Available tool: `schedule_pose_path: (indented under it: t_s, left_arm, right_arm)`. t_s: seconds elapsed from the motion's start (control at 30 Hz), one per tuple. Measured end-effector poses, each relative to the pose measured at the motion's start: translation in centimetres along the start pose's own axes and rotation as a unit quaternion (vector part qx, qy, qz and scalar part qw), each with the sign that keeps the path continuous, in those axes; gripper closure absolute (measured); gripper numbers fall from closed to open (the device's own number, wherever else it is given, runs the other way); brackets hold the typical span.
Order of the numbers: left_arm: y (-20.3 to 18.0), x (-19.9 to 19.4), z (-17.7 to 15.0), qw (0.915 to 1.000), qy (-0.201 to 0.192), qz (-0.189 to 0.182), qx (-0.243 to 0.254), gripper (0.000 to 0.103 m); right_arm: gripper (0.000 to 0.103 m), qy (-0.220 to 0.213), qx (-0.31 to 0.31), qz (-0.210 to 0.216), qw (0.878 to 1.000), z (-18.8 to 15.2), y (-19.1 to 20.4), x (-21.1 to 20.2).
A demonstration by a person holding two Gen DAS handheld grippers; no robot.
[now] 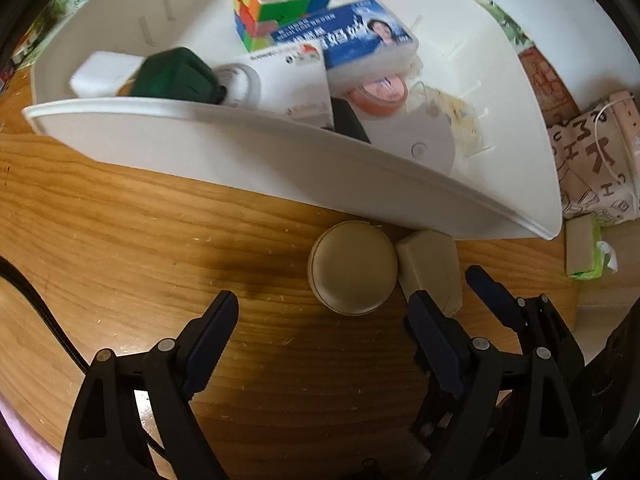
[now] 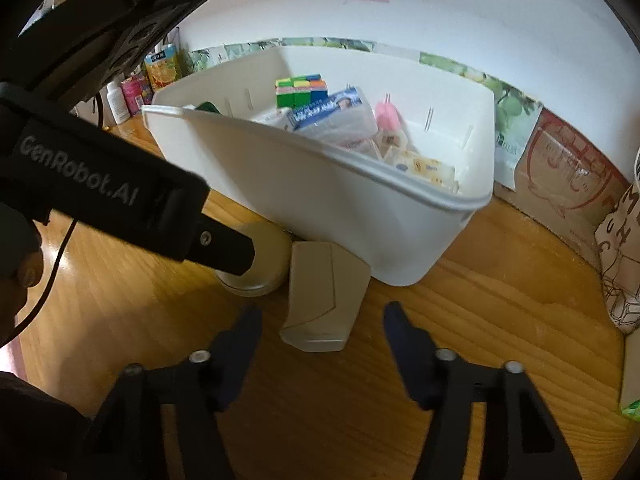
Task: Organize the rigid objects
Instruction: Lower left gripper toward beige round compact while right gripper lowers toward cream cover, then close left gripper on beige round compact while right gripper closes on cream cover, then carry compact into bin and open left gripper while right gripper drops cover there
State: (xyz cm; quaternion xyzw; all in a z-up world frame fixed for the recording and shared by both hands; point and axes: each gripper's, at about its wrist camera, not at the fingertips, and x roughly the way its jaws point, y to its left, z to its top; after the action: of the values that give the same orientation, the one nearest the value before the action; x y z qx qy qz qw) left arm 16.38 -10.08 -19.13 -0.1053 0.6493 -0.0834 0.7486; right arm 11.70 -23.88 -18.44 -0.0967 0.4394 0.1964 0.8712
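A round beige case point(image 1: 353, 267) and an angular beige box point(image 1: 432, 268) lie side by side on the wooden table, against the white bin point(image 1: 240, 152). The bin holds a colour cube point(image 1: 280, 4), a blue packet point(image 1: 356, 36), a dark green object point(image 1: 176, 76) and other items. My left gripper point(image 1: 320, 316) is open, just short of the round case. My right gripper point(image 2: 322, 320) is open, its fingers either side of the near end of the beige box point(image 2: 324, 300). The right gripper's fingers point(image 1: 492, 292) also show in the left wrist view, and the left gripper's body point(image 2: 120, 192) covers part of the round case point(image 2: 268, 260).
Patterned paper bags point(image 1: 592, 152) and a green-and-beige pack point(image 1: 582, 252) stand to the right of the bin. Bottles and cartons point(image 2: 136, 88) stand at the wall behind the bin's left corner. A black cable point(image 1: 36, 300) crosses the table at the left.
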Motion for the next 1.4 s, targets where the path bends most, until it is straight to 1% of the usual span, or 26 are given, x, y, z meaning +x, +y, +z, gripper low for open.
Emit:
schedule_pose_path:
  t_s: [0.03, 0.07, 0.1, 0.27, 0.4, 0.53, 0.6, 0.63, 0.67, 0.7, 0.73, 0.83, 1.1, 1.3, 1.4]
  left_arm:
    - [-0.1, 0.3, 0.1, 1.0, 0.004, 0.003, 0.003, 0.014]
    - [-0.2, 0.5, 0.0, 0.9999, 0.007, 0.005, 0.005, 0.014]
    - [-0.3, 0.7, 0.1, 0.9999, 0.01, 0.007, 0.008, 0.014]
    - [-1.0, 1.8, 0.2, 0.9994, 0.024, 0.018, 0.018, 0.014]
    - [-2.1, 2.1, 0.9, 0.9992, 0.019, 0.024, 0.027, 0.015]
    - [-2.8, 2.3, 1.2, 0.9986, 0.014, 0.042, 0.029, 0.016]
    - [-3.3, 2.3, 1.3, 0.9981, 0.008, 0.052, 0.032, 0.024]
    - [-4.0, 2.6, 2.2, 0.998, 0.004, 0.054, 0.033, 0.026]
    - [-4.1, 2.5, 2.3, 0.9981, 0.003, 0.052, 0.033, 0.032]
    - [-4.4, 2.3, 2.6, 0.9982, 0.002, 0.049, 0.033, 0.04]
    - [-4.5, 2.2, 2.7, 0.9987, 0.001, 0.041, 0.031, 0.045]
    - [-4.6, 2.1, 2.8, 0.9991, 0.002, 0.036, 0.023, 0.046]
    - [-2.5, 1.2, 1.9, 0.9998, 0.011, 0.016, -0.011, 0.046]
    - [0.0, -0.8, 1.2, 0.9994, -0.006, 0.018, -0.029, 0.046]
    - [2.1, -2.3, 0.8, 0.9989, -0.017, 0.021, -0.039, 0.046]
  right_arm:
    - [0.054, 0.0, 0.002, 0.0, 1.0, -0.1, -0.2, 0.1]
    - [0.057, -0.001, 0.007, 0.005, 1.0, -0.2, -0.4, 0.2]
    - [0.064, -0.003, 0.012, 0.01, 1.0, -0.3, -0.5, 0.2]
    - [0.064, -0.005, 0.023, 0.012, 1.0, -0.7, -1.0, -0.1]
    - [0.065, -0.002, 0.028, 0.002, 1.0, -0.9, -1.9, -0.6]
    - [0.065, 0.001, 0.034, -0.009, 0.999, -1.3, -2.8, -1.4]
    - [0.065, 0.001, 0.037, -0.013, 0.999, -1.4, -3.2, -1.8]
    - [0.066, 0.001, 0.038, -0.014, 0.999, -1.4, -3.3, -2.0]
    - [0.066, 0.001, 0.039, -0.015, 0.999, -1.4, -3.4, -2.2]
    - [0.066, 0.002, 0.039, -0.017, 0.999, -1.5, -3.4, -2.4]
    - [0.066, 0.003, 0.038, -0.019, 0.999, -1.5, -3.3, -2.5]
    - [0.066, 0.004, 0.033, -0.019, 0.999, -1.5, -3.0, -2.7]
    - [0.066, 0.0, 0.008, -0.023, 1.0, -0.9, -0.6, -3.8]
    - [0.066, -0.012, -0.01, -0.023, 1.0, -0.1, 2.2, -5.3]
    - [0.066, -0.021, -0.023, -0.025, 0.999, 0.7, 3.7, -5.9]
